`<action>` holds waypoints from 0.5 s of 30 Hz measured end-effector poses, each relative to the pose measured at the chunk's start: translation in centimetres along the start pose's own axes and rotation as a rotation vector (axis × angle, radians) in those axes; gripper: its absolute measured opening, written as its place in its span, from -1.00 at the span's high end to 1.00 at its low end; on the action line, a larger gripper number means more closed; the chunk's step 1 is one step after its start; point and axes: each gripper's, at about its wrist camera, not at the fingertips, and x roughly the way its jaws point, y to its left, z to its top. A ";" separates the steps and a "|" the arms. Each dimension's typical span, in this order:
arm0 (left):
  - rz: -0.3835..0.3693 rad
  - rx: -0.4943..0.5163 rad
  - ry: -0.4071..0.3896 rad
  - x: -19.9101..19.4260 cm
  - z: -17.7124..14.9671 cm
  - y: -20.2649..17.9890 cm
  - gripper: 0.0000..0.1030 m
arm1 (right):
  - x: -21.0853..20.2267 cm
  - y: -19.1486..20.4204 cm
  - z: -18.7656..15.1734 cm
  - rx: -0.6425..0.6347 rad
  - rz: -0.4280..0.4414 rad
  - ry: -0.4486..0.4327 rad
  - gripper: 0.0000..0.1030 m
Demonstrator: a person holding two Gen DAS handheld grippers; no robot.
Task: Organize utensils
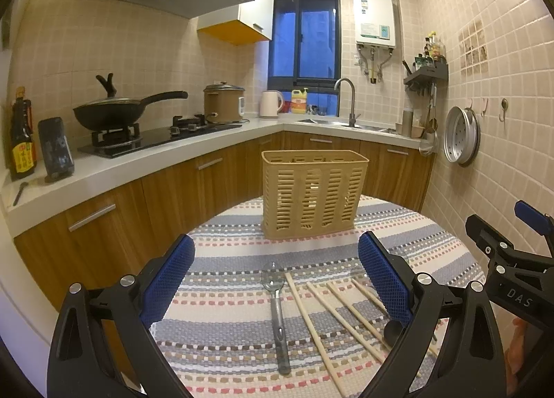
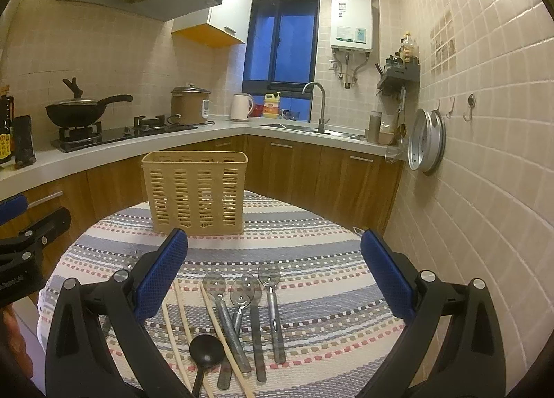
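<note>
A tan slotted utensil basket (image 1: 313, 192) stands upright at the far side of a round table with a striped cloth (image 1: 225, 252); it also shows in the right wrist view (image 2: 195, 192). A metal spoon (image 1: 277, 311) and several wooden chopsticks (image 1: 332, 315) lie on the cloth between the fingers of my left gripper (image 1: 277, 259), which is open and empty above them. My right gripper (image 2: 275, 256) is open and empty above several metal spoons (image 2: 239, 315), a black ladle (image 2: 206, 351) and chopsticks (image 2: 221, 328). The right gripper also appears at the right edge of the left wrist view (image 1: 509, 252).
An L-shaped white counter (image 1: 114, 169) with wood cabinets runs left and behind, holding a stove with a wok (image 1: 114, 112), a rice cooker (image 1: 223, 102), a kettle (image 1: 270, 103) and a sink (image 1: 346, 123). A tiled wall (image 2: 484, 155) with a hanging metal steamer tray (image 2: 426, 143) stands close on the right.
</note>
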 end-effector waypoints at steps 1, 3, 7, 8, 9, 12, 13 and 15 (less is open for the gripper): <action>0.001 0.000 0.000 0.0 0.0 0.0 -0.80 | 0.0 0.0 0.0 -0.001 -0.002 0.001 -0.85; -0.003 -0.002 0.001 0.0 0.0 0.0 -0.80 | 0.0 0.0 0.0 -0.002 -0.005 0.002 -0.85; 0.000 -0.001 0.007 0.1 -0.1 0.1 -0.80 | 0.1 -0.2 0.0 0.010 -0.003 0.007 -0.85; -0.002 -0.003 0.009 0.2 -0.1 0.2 -0.80 | 0.1 -0.3 0.1 0.015 -0.003 0.008 -0.85; -0.003 -0.002 0.011 0.3 -0.1 0.2 -0.80 | 0.2 -0.5 0.2 0.020 -0.009 0.009 -0.85; -0.015 0.000 0.025 0.8 0.6 1.3 -0.80 | 0.1 -1.4 1.1 0.038 -0.050 -0.008 -0.85; -0.025 -0.018 0.033 1.1 1.1 2.0 -0.80 | 0.1 -1.8 1.7 0.048 -0.063 -0.013 -0.85; -0.054 -0.091 0.072 2.1 2.6 4.7 -0.80 | 0.3 -3.2 3.1 0.087 -0.056 -0.012 -0.85</action>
